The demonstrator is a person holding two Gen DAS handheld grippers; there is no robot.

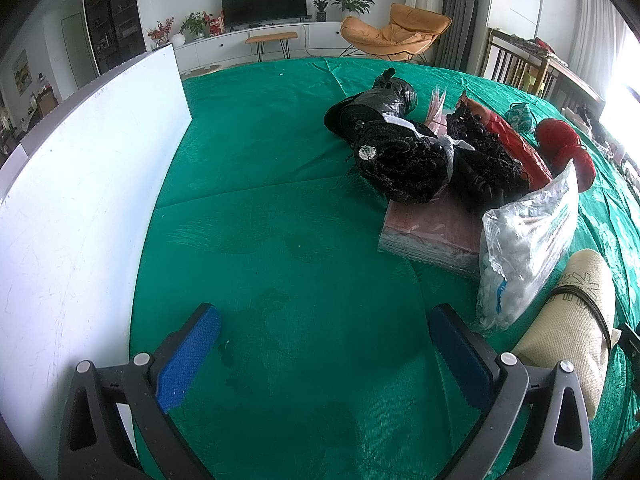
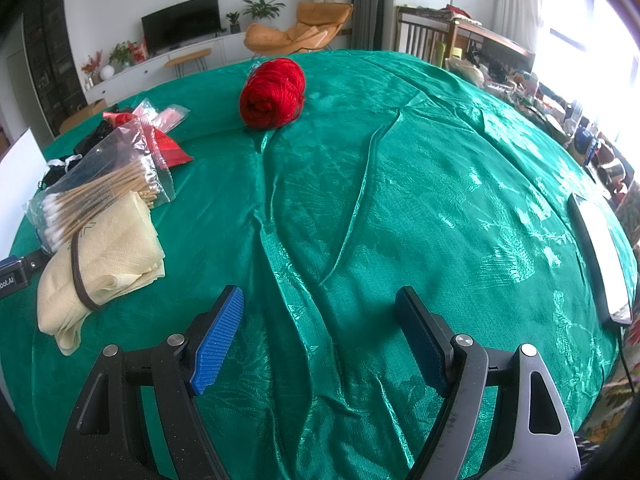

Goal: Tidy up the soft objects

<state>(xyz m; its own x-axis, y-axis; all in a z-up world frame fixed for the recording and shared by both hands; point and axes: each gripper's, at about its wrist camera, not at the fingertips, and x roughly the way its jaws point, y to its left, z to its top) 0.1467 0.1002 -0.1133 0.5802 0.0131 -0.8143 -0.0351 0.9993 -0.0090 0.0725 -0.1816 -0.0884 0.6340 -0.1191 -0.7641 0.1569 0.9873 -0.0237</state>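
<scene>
Fuzzy red yarn ball (image 2: 273, 93), glossy green cloth (image 2: 400, 200), left claw (image 1: 320, 356) and right claw (image 2: 320, 340) released

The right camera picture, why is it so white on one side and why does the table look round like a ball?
Right wrist view: sunlight through the window washes that side out and puts shine on the wrinkled green satin tablecloth. Both views: the fisheye lens bends straight edges, so the table bulges; in the left wrist view the flat white board curves too.

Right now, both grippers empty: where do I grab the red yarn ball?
Grip the yarn ball across its middle, coming down from above with the open right gripper. It lies on its side alone on the green cloth, both flanks clear, so the fingers should straddle it.
</scene>
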